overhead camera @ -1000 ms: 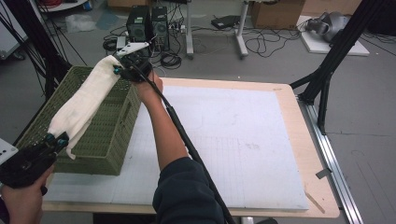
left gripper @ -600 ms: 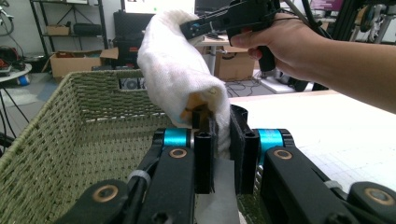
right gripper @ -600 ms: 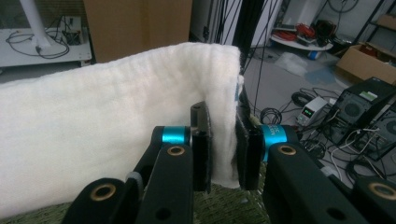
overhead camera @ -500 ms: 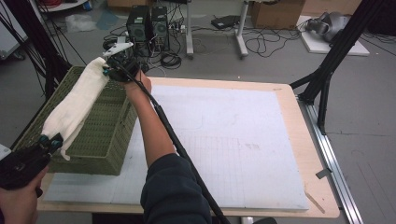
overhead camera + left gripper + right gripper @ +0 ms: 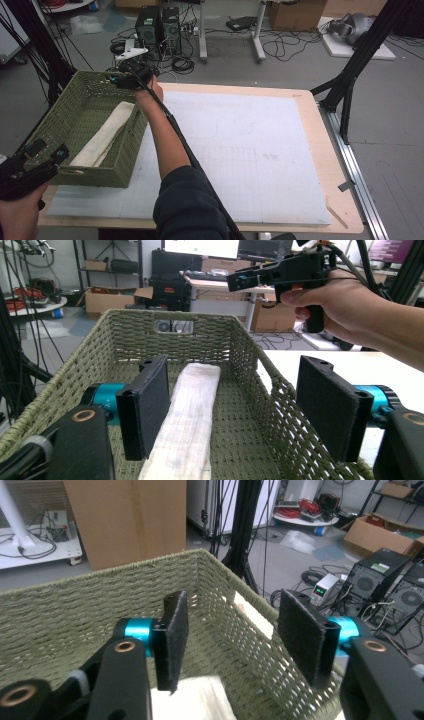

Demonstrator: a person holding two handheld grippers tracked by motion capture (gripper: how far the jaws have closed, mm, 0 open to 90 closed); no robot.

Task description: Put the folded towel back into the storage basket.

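A green woven basket (image 5: 95,177) stands on the left of the table, and a long white folded cloth (image 5: 107,132) lies flat along its floor. My left gripper (image 5: 49,150) hovers at the basket's near end. Its jaws have just been opening and stand open, the cloth (image 5: 192,405) below them and touching neither pad. My right gripper (image 5: 122,79) is over the far end, also just opened, jaws apart above the cloth's end (image 5: 192,697). The left gripper view looks along the basket (image 5: 170,315) to the right gripper (image 5: 280,272) in its hand.
A white foam mat (image 5: 250,150) covers most of the wooden table to the right of the basket. Computer towers (image 5: 157,25) and cables sit on the floor behind the table. A black stand (image 5: 350,80) rises at the right edge.
The cloth was stretched between both grippers above the basket. It has come down and lies inside, let go at both ends. The right gripper moved toward the basket's far end.
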